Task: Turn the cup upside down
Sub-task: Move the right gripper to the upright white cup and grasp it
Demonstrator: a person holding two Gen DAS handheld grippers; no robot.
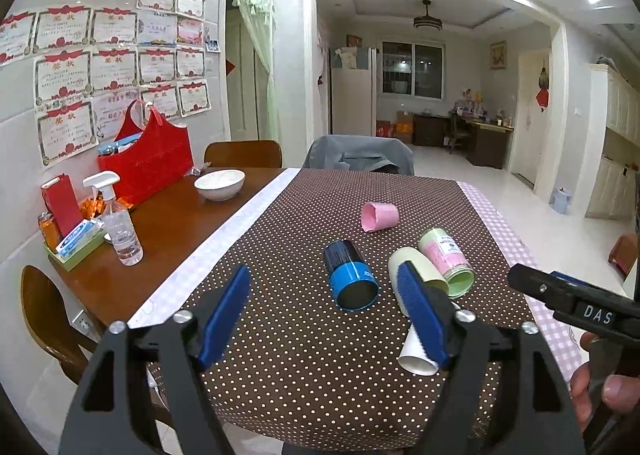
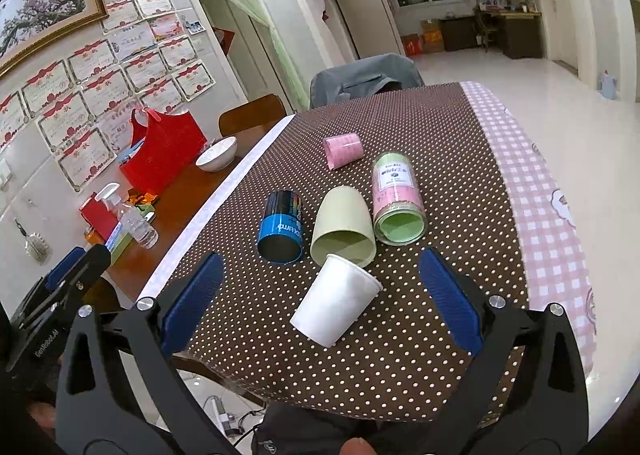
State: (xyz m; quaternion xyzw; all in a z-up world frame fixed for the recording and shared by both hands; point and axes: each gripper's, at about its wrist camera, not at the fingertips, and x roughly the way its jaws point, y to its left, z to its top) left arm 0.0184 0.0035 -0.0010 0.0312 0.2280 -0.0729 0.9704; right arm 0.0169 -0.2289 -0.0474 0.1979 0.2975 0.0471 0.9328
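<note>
White paper cup (image 2: 336,299) lies sideways between the right gripper's (image 2: 326,297) wide-spread jaws, untouched.

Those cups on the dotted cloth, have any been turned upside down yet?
None yet. The white paper cup, pale green cup, blue cup, pink cup and labelled jar all lie on their sides. Both the left gripper and right gripper are open, empty. All flipping remains.
</note>
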